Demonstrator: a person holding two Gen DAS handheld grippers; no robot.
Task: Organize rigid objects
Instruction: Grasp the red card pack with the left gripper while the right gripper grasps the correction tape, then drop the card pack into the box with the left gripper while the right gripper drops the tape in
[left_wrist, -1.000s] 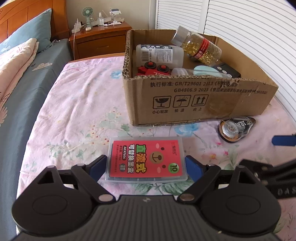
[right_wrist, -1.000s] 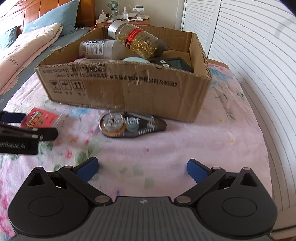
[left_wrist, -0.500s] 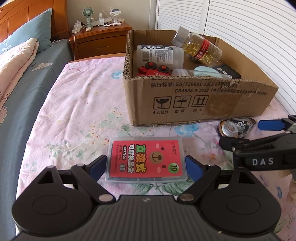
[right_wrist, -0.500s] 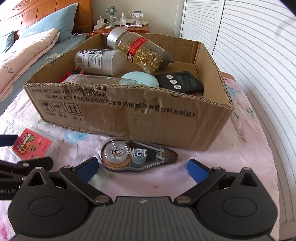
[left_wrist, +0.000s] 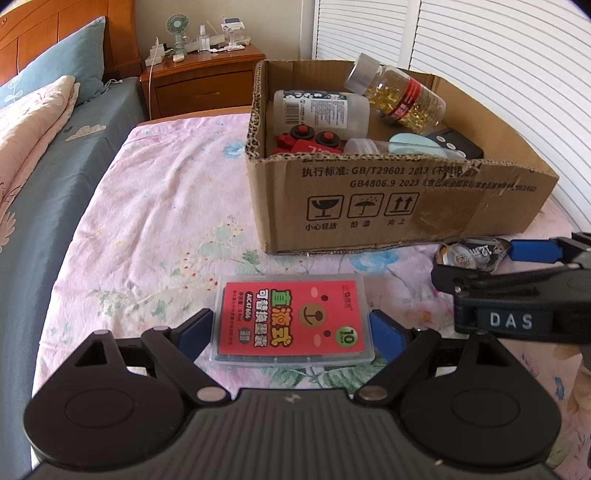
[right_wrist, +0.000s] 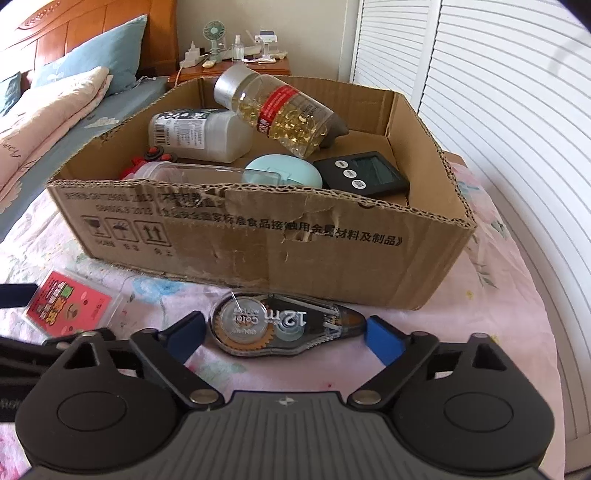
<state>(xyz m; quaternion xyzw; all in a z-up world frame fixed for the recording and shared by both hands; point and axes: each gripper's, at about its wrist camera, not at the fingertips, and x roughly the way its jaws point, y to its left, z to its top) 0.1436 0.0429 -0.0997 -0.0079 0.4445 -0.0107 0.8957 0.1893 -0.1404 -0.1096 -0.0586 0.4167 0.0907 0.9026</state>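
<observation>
Your left gripper (left_wrist: 291, 330) is clamped on the clear refill case (left_wrist: 291, 321), which lies on the floral sheet (left_wrist: 166, 221) just before the cardboard box (left_wrist: 388, 199). Your right gripper (right_wrist: 286, 334) is closing; the correction tape dispenser (right_wrist: 288, 325) lies between its jaws, right pad touching, left apart.

Bedroom: bed (left_wrist: 55, 192), pillows (left_wrist: 48, 74), nightstand (left_wrist: 199, 79)
</observation>
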